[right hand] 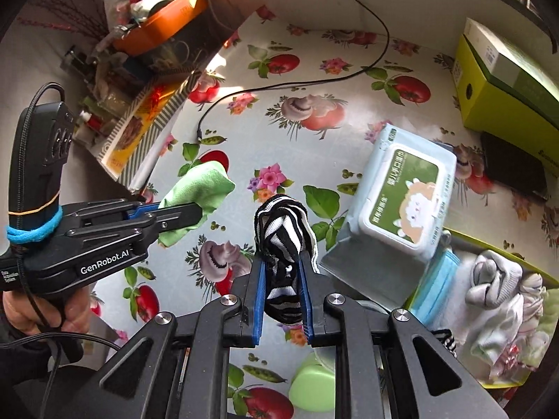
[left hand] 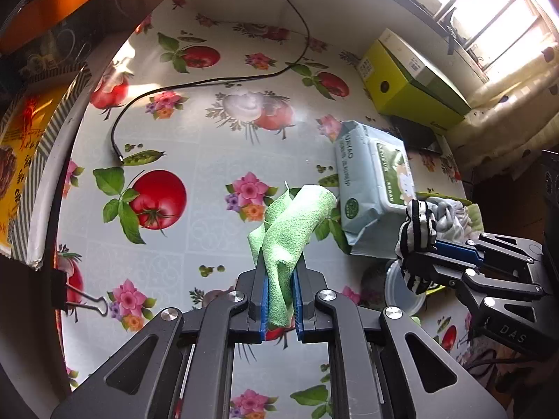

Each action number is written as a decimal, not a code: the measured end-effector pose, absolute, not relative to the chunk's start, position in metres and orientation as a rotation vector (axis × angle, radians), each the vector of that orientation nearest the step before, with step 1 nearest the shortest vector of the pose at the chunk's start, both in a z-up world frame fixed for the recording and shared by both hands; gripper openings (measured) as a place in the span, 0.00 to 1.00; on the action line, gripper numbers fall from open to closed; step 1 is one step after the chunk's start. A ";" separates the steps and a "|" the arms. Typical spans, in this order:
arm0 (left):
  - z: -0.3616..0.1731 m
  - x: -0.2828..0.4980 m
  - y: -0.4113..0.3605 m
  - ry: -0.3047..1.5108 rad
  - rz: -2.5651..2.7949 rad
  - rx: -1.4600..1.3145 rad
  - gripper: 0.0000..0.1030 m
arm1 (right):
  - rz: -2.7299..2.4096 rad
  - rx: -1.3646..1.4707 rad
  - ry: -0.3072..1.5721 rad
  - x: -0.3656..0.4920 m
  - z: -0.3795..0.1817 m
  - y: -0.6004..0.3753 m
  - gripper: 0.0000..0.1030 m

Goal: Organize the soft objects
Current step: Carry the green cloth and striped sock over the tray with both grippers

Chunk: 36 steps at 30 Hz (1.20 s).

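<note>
I'm holding a soft thing in each hand, both clear of the flowered table [left hand: 195, 160]. My left gripper [left hand: 281, 272] is clamped on a green cloth [left hand: 297, 223], and my right gripper [right hand: 281, 279] is pinched tight on a black-and-white striped sock [right hand: 284, 241]. The cloth is bunched into a roll, its long axis running up out of the jaws and leaning to the far right, toward the wipes pack [left hand: 374, 181]. The sock is standing nearly straight along my fingers, its rounded bundle past the tips and a tail hanging back between the pads. In the box [right hand: 503, 244] at the right, pale socks [right hand: 492, 282] are already lying, so I'm judging the sorting partly done; these two are still waiting to be put away.
</note>
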<state>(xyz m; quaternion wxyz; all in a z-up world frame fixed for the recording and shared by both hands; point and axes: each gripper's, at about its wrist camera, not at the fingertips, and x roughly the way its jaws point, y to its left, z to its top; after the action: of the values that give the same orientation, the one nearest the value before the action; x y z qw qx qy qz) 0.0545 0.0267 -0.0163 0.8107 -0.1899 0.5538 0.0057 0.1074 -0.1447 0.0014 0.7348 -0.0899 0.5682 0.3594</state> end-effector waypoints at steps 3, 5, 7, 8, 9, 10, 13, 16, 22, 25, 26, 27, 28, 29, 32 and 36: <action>-0.006 0.057 0.010 1.176 -0.022 -0.375 0.11 | 0.766 -0.169 1.241 0.103 0.006 -0.163 0.16; -0.001 0.059 0.000 1.173 -0.044 -0.353 0.11 | 0.750 -0.151 1.236 0.099 0.009 -0.176 0.16; 0.004 0.061 -0.010 1.172 -0.066 -0.333 0.11 | 0.734 -0.128 1.232 0.096 0.011 -0.188 0.16; 0.006 0.061 -0.015 1.172 -0.077 -0.323 0.11 | 0.726 -0.115 1.231 0.094 0.012 -0.194 0.16; 0.007 0.062 -0.021 1.173 -0.087 -0.312 0.11 | 0.722 -0.106 1.229 0.092 0.013 -0.200 0.16; 0.009 0.062 -0.027 1.173 -0.097 -0.302 0.11 | 0.714 -0.096 1.227 0.090 0.013 -0.205 0.16; 0.013 0.064 -0.042 1.176 -0.126 -0.275 0.11 | 0.692 -0.069 1.222 0.086 0.014 -0.222 0.16; 0.016 0.066 -0.057 1.176 -0.153 -0.250 0.11 | 0.665 -0.039 1.221 0.083 0.014 -0.239 0.16; 0.020 0.072 -0.080 1.179 -0.198 -0.215 0.11 | 0.608 0.005 1.211 0.081 0.016 -0.270 0.16; 0.022 0.076 -0.091 1.181 -0.221 -0.203 0.11 | 0.576 0.027 1.204 0.083 0.018 -0.285 0.16; 0.023 0.077 -0.095 1.182 -0.228 -0.196 0.11 | 0.566 0.035 1.201 0.084 0.018 -0.290 0.16; 0.023 0.078 -0.098 1.182 -0.235 -0.190 0.11 | 0.556 0.041 1.200 0.084 0.018 -0.295 0.16; 0.023 0.080 -0.101 1.183 -0.242 -0.184 0.11 | 0.544 0.048 1.199 0.085 0.018 -0.300 0.16; 0.024 0.081 -0.104 1.184 -0.249 -0.180 0.11 | 0.533 0.055 1.198 0.086 0.018 -0.306 0.16; 0.024 0.085 -0.112 1.188 -0.266 -0.165 0.11 | 0.500 0.073 1.199 0.088 0.016 -0.320 0.16; 0.023 0.090 -0.122 1.195 -0.285 -0.151 0.11 | 0.458 0.094 1.199 0.092 0.013 -0.339 0.16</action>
<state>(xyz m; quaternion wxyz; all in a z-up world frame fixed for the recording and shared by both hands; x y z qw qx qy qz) 0.0898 -0.1221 0.0235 0.8146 -0.0708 0.5600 -0.1338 0.0923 -0.3388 0.0128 0.8000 0.0438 0.5590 0.2134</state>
